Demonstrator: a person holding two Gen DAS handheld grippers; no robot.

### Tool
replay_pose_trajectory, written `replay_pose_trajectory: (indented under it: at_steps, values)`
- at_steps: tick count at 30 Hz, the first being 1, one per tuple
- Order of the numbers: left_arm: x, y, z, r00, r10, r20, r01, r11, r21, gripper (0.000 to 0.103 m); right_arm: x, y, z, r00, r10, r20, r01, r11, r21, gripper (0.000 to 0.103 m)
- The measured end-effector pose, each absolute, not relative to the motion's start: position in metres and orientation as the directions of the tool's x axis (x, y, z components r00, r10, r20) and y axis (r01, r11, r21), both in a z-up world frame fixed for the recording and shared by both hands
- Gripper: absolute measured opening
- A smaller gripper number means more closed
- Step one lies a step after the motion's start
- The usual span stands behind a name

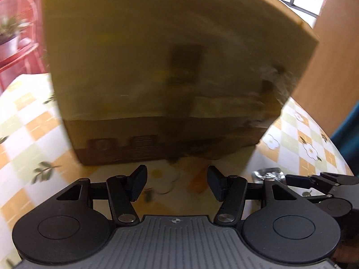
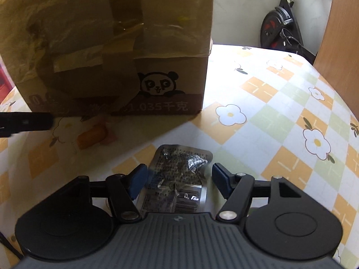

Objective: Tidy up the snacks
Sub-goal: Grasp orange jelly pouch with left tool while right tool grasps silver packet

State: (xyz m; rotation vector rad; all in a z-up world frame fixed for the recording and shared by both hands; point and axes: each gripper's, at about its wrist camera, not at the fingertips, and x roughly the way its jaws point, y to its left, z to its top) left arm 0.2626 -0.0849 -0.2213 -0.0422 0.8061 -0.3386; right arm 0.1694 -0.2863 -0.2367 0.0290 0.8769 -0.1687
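Note:
A tall cardboard box (image 1: 157, 67) with a panda print (image 2: 159, 84) stands on the flowered tablecloth (image 2: 280, 103), close ahead in both views. My left gripper (image 1: 177, 174) is open near the foot of the box, over bare cloth, with nothing between its fingers. A small orange snack (image 2: 92, 137) in a pinkish wrapper lies by the box's base, just ahead of that gripper. My right gripper (image 2: 179, 172) is open, and a silver foil packet (image 2: 177, 179) lies flat on the cloth between its blue pads (image 2: 218, 176). The same foil packet (image 1: 267, 172) shows at the left view's right edge.
A red chair (image 1: 24, 51) with a potted plant (image 1: 10, 33) stands beyond the table's far left. An exercise bike (image 2: 280, 22) and a wooden panel (image 2: 341, 33) are behind the table on the right. Open cloth lies right of the box.

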Motion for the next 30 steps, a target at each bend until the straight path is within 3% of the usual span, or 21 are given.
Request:
replay_pose_trajectory:
  at_steps: [14,16,18,20,23,30]
  values:
    - [0.28,-0.118,-0.253,0.599,-0.324,-0.732,0.419,0.906,-0.058,0.063,0.16,-0.293,-0.24,0.667,-0.101,-0.739,0.143,0.99,-0.006,0.068]
    - [0.278,-0.12,-0.255,0.615,-0.314,-0.723,0.419,0.907,-0.037,0.057,0.159,-0.293,-0.241,0.667,-0.103,-0.738,0.138,0.99,-0.014,0.068]
    - [0.273,-0.124,-0.256,0.633,-0.294,-0.716,0.425,0.905,0.004,0.033,0.158,-0.293,-0.242,0.667,-0.102,-0.738,0.136,0.991,-0.013,0.068]
    - [0.271,-0.125,-0.253,0.617,-0.309,-0.724,0.432,0.902,-0.017,0.019,0.156,-0.293,-0.242,0.671,-0.097,-0.735,0.14,0.99,-0.003,0.068]
    - [0.261,-0.123,-0.252,0.632,-0.268,-0.727,0.408,0.913,0.018,0.019,0.155,-0.295,-0.241,0.675,-0.093,-0.732,0.146,0.989,0.008,0.068]
    - [0.235,-0.095,-0.252,0.638,-0.265,-0.723,0.314,0.947,-0.07,0.019,0.153,-0.293,-0.242,0.678,-0.101,-0.728,0.138,0.99,-0.008,0.068]
